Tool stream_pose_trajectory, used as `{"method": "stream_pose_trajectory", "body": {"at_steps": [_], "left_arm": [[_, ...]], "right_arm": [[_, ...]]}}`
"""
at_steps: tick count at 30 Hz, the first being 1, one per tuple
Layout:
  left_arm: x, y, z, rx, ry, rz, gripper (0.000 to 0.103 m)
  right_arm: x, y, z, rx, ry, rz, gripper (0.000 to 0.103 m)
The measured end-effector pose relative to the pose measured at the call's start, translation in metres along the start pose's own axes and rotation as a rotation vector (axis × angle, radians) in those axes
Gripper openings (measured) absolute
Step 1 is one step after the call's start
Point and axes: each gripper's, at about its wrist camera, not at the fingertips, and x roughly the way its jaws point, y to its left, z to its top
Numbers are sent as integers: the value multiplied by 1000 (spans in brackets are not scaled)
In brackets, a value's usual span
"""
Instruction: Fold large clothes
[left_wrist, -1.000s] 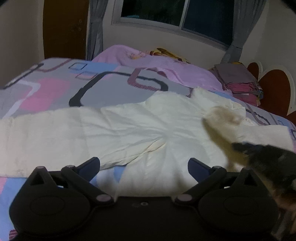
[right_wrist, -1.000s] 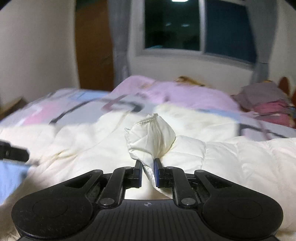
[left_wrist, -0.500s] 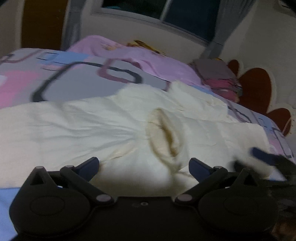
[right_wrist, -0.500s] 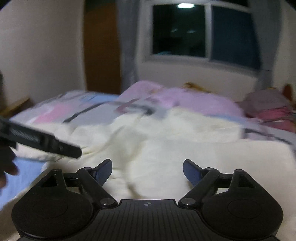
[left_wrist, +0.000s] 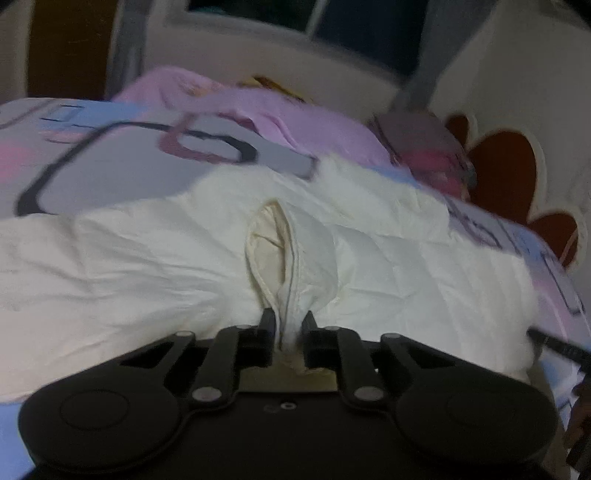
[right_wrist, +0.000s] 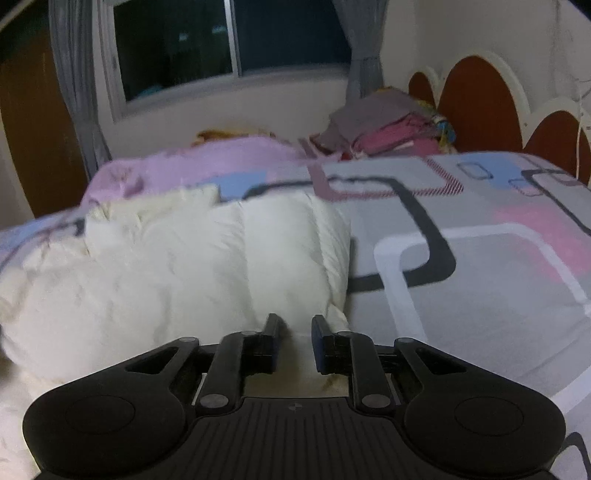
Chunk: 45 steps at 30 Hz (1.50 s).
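A large cream padded garment (left_wrist: 147, 258) lies spread across the patterned bed. In the left wrist view a sleeve-like opening with a stitched hem (left_wrist: 273, 251) stands up from it. My left gripper (left_wrist: 289, 321) is closing, with its pads pinching the base of that hem. In the right wrist view the same garment (right_wrist: 184, 258) fills the left half, ending in a puffy right edge. My right gripper (right_wrist: 294, 325) is closing on the near corner of that edge, and cream fabric fills the gap between its blue pads.
The grey, pink and blue bedsheet (right_wrist: 480, 277) lies bare to the right of the garment. A pink blanket (right_wrist: 203, 162) and a pile of folded clothes (right_wrist: 388, 125) sit at the far side, under the window. A red scalloped headboard (right_wrist: 476, 92) is at the right.
My left gripper went from wide open to shut on the raised hem. My right gripper let go of a bunched fold, swung right to the garment's edge and closed there.
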Motion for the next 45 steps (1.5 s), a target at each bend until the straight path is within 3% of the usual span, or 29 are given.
{"method": "stream_pose_trajectory", "body": {"at_steps": [4,6,8,10,13,16,19,21,24,30,32,34,36,41,45], "left_arm": [[11,4,-14,-7,63,43,10],[9,2,-14,18,83,53,16],[-9,0,-11,45,28,136,60],[-34,-6,-6,82,-94,208,81],[-31,-22,15,112,-119,140,69],[1,-48,33,174,-83,75,53],[37,-60,38,216,-19,81,53],[56,-53,35,221,26,112,53],[70,-32,22,180,68,110,55],[75,-27,9,169,47,114,55],[77,-27,17,171,74,107,55],[67,-27,25,184,89,120,53],[40,-31,25,220,31,131,57],[4,-49,13,253,-28,74,58],[18,-68,-4,295,0,94,62]], "right_arm": [[11,-1,-9,-11,41,23,19],[-4,-9,-2,34,1,56,19],[-25,-18,10,42,-83,68,19],[-28,-25,26,35,-110,64,19],[-7,-31,54,40,-93,64,19],[27,-25,74,21,-43,88,19],[54,-18,79,-42,4,86,19],[76,-22,78,-61,57,38,19],[101,-34,65,-64,99,50,19],[114,-40,53,-118,67,85,19],[111,-53,64,-46,95,117,19],[87,-80,73,76,48,90,19],[60,-100,75,123,10,88,19],[7,-100,53,63,-15,139,19],[-1,-59,30,-11,-3,240,19]]}}
